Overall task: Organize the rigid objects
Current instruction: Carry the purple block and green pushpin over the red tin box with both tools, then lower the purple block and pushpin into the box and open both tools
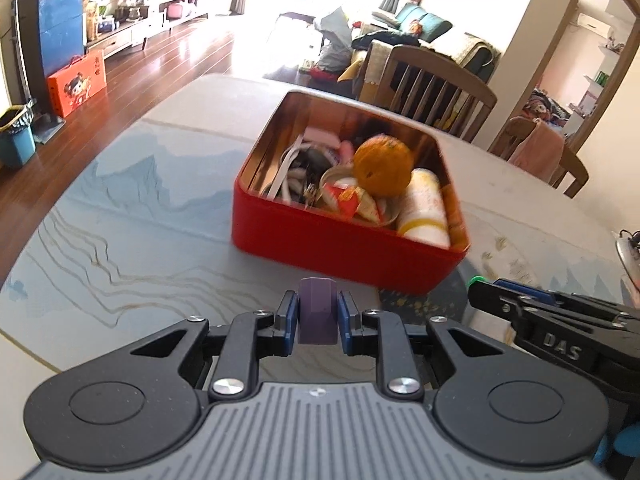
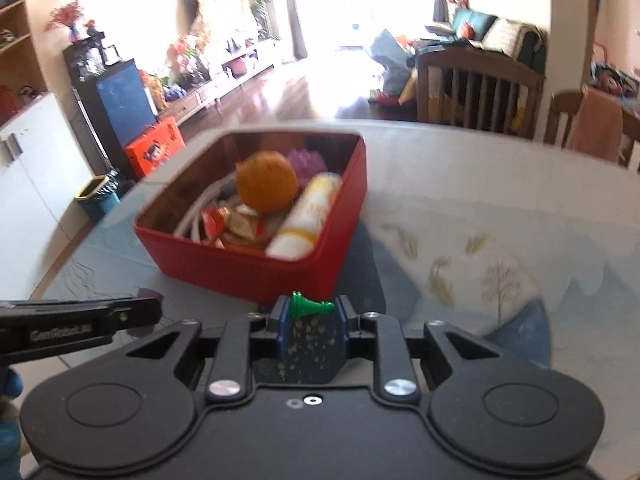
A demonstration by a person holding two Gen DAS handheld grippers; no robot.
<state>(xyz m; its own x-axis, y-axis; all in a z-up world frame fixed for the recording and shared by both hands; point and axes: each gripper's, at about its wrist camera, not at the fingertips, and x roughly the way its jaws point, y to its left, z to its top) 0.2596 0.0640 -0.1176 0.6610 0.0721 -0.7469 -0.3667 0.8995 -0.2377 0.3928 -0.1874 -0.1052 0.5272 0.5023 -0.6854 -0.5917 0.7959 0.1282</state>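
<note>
Evidently both pieces are ready to go into the red tin (image 1: 344, 248), which sits toward the middle of the table (image 1: 120, 240) with its near wall facing both grippers. The left gripper (image 1: 318, 316) has its jaws closed on a small purple block (image 1: 318, 312), held just short of the tin's near wall; the right gripper (image 2: 310, 314) pinches a green pawn-like piece (image 2: 310, 305) lying crosswise between its pads, likewise just in front of the tin. Holding them low and close probably keeps the carry over the rim short. The tin is already crowded: an orange ball (image 1: 383, 166) rides on top, a white and yellow bottle (image 1: 424, 212) lies along the right wall, and wrappers (image 1: 352, 200) and white cords (image 1: 288, 168) fill the rest. Free room looks scarce, so each piece likely has to clear the rim and settle on the pile. Wooden chairs (image 1: 436, 88) stand beyond the table's far edge, out of the way.
</note>
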